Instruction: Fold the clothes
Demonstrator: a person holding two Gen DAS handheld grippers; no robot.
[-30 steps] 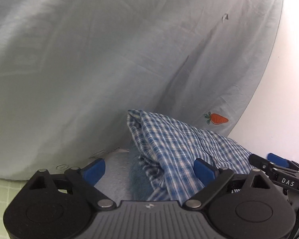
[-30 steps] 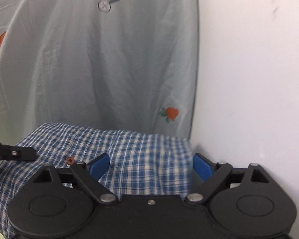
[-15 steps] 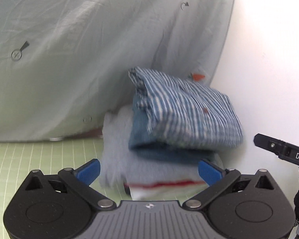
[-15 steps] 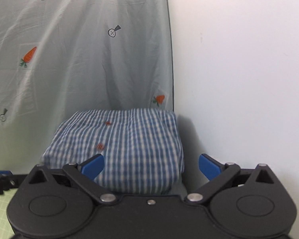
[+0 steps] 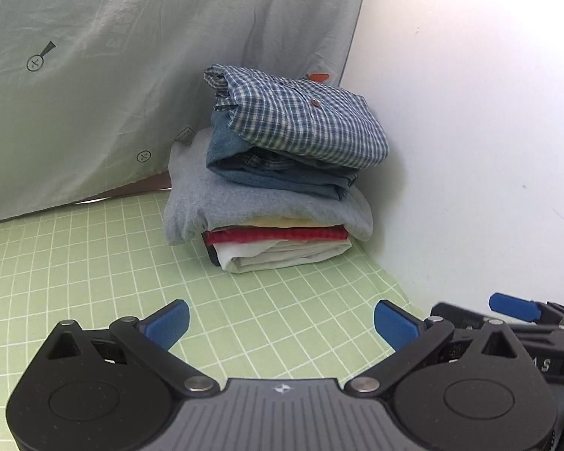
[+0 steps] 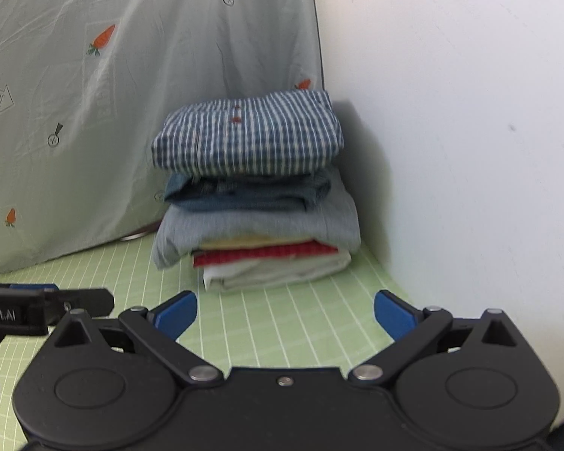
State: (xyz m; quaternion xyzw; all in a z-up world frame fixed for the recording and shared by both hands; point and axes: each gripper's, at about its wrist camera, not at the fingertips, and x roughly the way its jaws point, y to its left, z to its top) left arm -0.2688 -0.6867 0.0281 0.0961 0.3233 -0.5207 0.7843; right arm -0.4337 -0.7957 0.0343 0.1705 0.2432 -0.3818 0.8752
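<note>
Here both grippers' jaws stand spread over bare green mat (image 5: 94, 263), clear of the corner stack (image 5: 282, 173).

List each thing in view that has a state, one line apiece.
Checked shirt: folded, top of the stack.
Jeans: folded, under the shirt.
Grey top: folded, sagging over the lower layers.
Red cloth: folded, near the bottom.
White cloth: folded, on the green mat.
Left gripper: open, empty.
Right gripper: open, empty.
Curtain: hanging, wrinkled.
</note>
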